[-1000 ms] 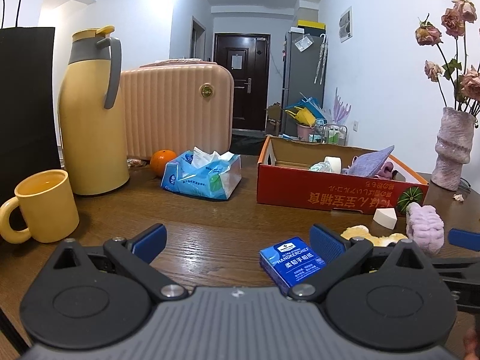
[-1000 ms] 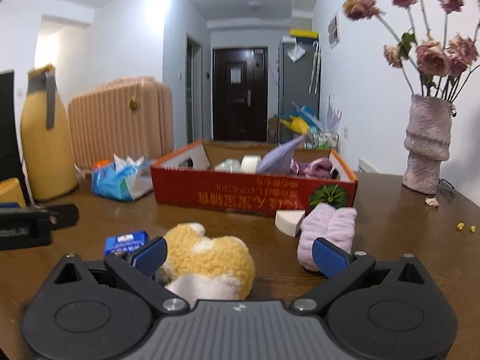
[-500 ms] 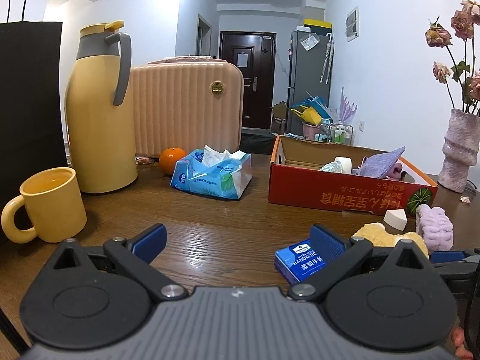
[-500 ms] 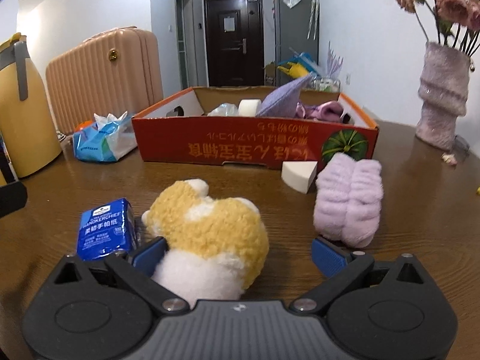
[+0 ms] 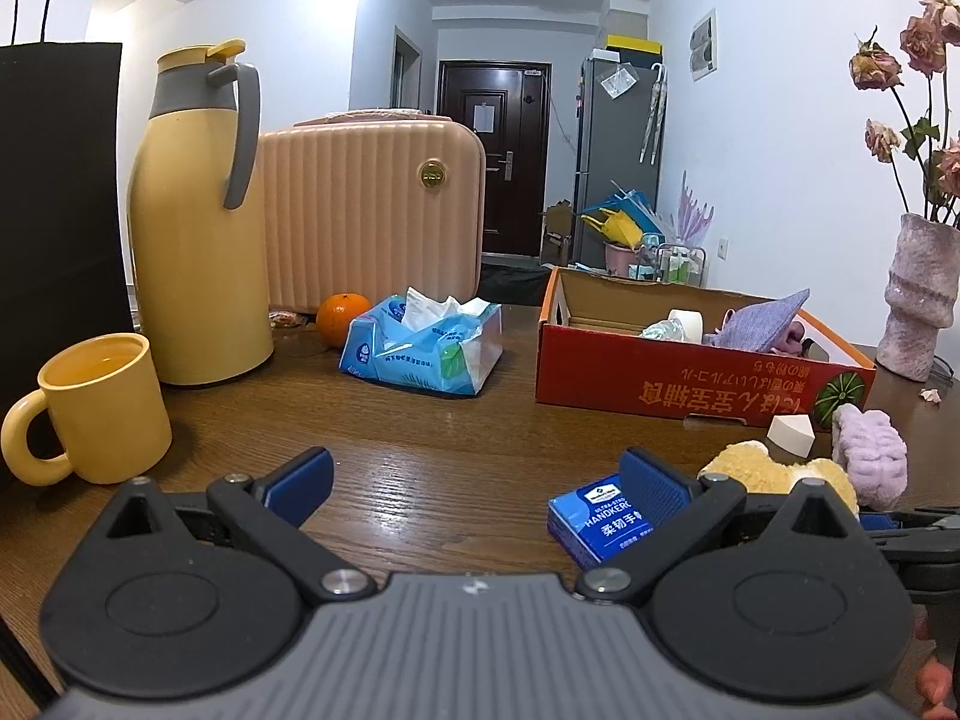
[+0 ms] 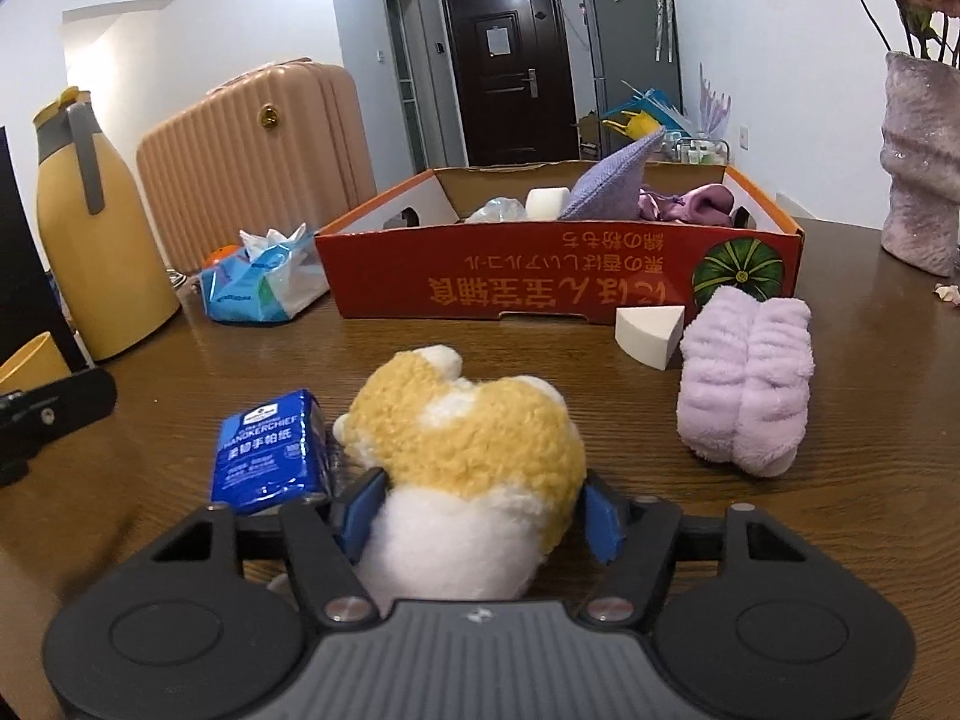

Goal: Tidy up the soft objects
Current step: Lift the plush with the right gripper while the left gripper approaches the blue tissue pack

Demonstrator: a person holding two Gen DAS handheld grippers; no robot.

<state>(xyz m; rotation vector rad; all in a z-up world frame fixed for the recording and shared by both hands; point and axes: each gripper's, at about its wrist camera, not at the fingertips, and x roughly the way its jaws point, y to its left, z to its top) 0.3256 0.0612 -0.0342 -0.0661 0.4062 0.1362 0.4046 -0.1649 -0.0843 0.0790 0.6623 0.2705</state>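
My right gripper (image 6: 480, 519) is shut on a yellow and white plush toy (image 6: 474, 450) that rests on the wooden table. The plush also shows in the left wrist view (image 5: 774, 471). A blue handkerchief pack (image 6: 270, 450) lies just left of it. A lilac fluffy roll (image 6: 747, 378) and a white sponge wedge (image 6: 648, 327) lie to the right, in front of the red cardboard box (image 6: 540, 276), which holds a purple cloth and other soft items. My left gripper (image 5: 474, 480) is open and empty above the table, with the handkerchief pack (image 5: 600, 519) by its right finger.
A yellow mug (image 5: 99, 408), a yellow thermos jug (image 5: 198, 216), an orange (image 5: 343, 318) and a blue tissue pack (image 5: 426, 345) stand at the left. A pink suitcase (image 5: 372, 210) stands behind them. A vase of dried roses (image 5: 921, 294) is at the right.
My right gripper has moved forward around the plush toy and closed on it. The left gripper has drifted slightly and stays open.
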